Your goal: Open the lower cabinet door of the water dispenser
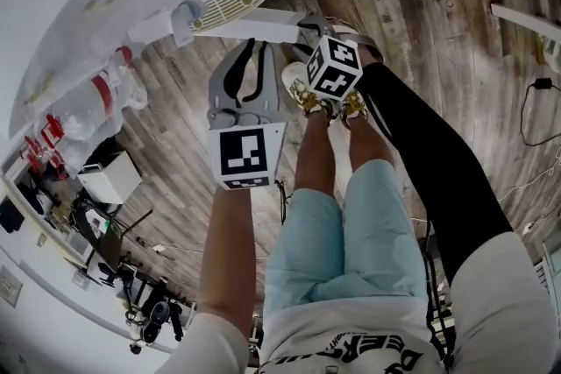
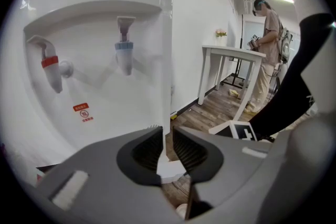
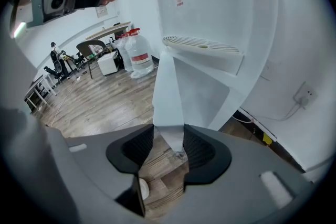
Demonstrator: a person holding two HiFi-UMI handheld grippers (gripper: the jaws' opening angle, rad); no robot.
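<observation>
We are gripping the part-open lower cabinet door (image 3: 168, 102) at twelve o'clock beneath the drip tray (image 3: 202, 45), fingers of left gripper (image 2: 167, 152) and right gripper (image 3: 168, 147) clamping its edge, probably swinging it wider next.

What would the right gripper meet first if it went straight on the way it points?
The open cabinet door: the right gripper has its edge between the jaws. Past that, probably the water dispenser body, though depth is unclear.
</observation>
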